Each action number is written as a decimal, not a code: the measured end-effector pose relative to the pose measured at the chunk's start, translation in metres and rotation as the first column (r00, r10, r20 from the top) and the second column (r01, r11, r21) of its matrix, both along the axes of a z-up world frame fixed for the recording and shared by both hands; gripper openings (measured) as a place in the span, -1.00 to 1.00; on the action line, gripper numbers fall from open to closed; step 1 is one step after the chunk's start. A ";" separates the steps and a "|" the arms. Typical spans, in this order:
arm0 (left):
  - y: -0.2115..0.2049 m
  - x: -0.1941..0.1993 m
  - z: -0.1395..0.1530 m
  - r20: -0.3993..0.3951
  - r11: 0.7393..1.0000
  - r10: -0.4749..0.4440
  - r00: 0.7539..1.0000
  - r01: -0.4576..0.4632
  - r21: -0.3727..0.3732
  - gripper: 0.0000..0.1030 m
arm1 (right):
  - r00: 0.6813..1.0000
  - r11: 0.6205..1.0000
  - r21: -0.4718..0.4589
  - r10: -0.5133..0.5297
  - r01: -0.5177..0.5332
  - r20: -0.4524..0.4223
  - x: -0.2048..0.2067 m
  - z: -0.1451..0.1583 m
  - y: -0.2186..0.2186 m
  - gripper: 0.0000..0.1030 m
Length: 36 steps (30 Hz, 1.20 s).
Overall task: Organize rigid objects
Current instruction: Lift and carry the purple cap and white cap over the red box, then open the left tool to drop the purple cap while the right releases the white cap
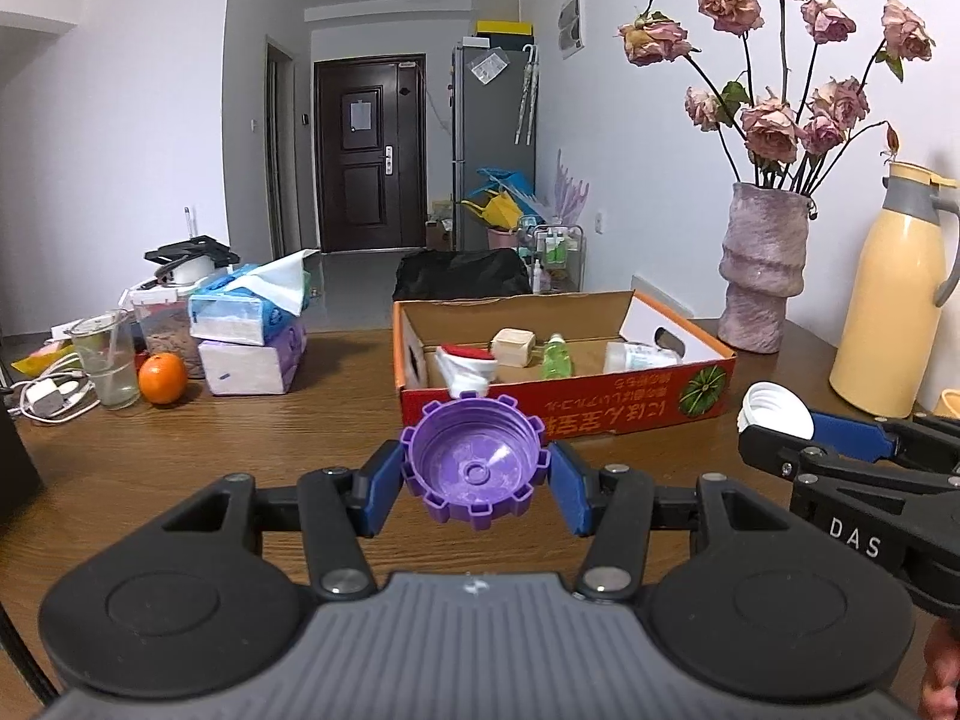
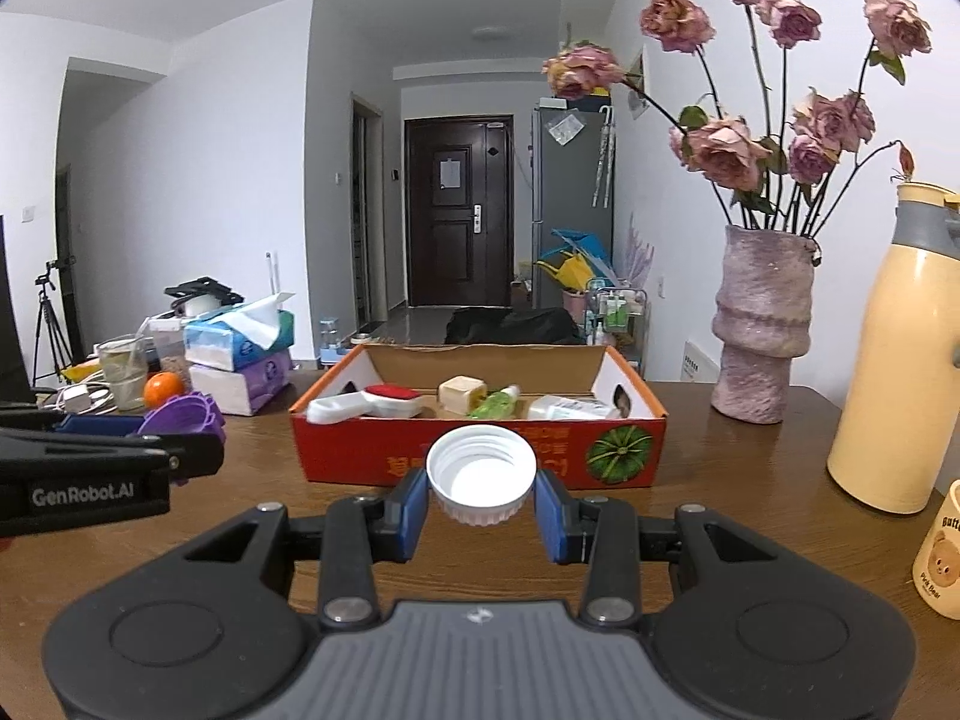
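My left gripper [image 1: 474,480] is shut on a purple notched bottle cap [image 1: 474,465], held above the wooden table in front of the red cardboard box [image 1: 570,408]. My right gripper [image 2: 481,495] is shut on a white ribbed cap [image 2: 480,474], also in front of the box [image 2: 480,450]. The box holds a white and red brush [image 2: 366,402], a beige block [image 2: 461,393], a green bottle [image 2: 498,402] and a white bottle [image 2: 570,408]. Each gripper shows at the edge of the other's view: the right one [image 1: 780,420] with its white cap, the left one [image 2: 180,426] with its purple cap.
A purple vase of dried roses [image 2: 762,330] and a yellow thermos [image 2: 894,372] stand at the right. A bear mug [image 2: 945,552] sits at the right edge. Tissue boxes [image 1: 252,330], an orange [image 1: 161,378], a glass [image 1: 111,360] and a charger [image 1: 51,396] crowd the left.
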<state>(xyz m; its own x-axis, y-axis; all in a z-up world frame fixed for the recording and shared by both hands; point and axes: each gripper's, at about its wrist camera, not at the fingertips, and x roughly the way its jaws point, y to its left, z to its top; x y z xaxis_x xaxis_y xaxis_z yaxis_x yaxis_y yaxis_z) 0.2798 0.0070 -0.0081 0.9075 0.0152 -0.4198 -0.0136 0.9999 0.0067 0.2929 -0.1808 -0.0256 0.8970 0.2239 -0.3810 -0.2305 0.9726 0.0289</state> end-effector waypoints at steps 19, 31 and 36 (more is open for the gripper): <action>-0.023 0.064 -0.009 0.003 0.997 0.051 0.999 -0.051 -0.064 0.05 | 1.000 1.000 -0.014 -0.024 0.024 -0.020 0.061 -0.008 -0.018 -0.27; -0.029 0.114 -0.008 0.010 0.995 0.056 0.998 -0.055 -0.078 0.05 | 0.999 1.000 -0.016 -0.011 0.011 -0.040 0.111 -0.015 -0.009 -0.27; -0.029 0.135 -0.009 0.015 0.995 0.050 0.999 -0.049 -0.083 0.05 | 0.999 1.000 -0.007 0.000 -0.001 -0.052 0.134 -0.018 -0.007 -0.27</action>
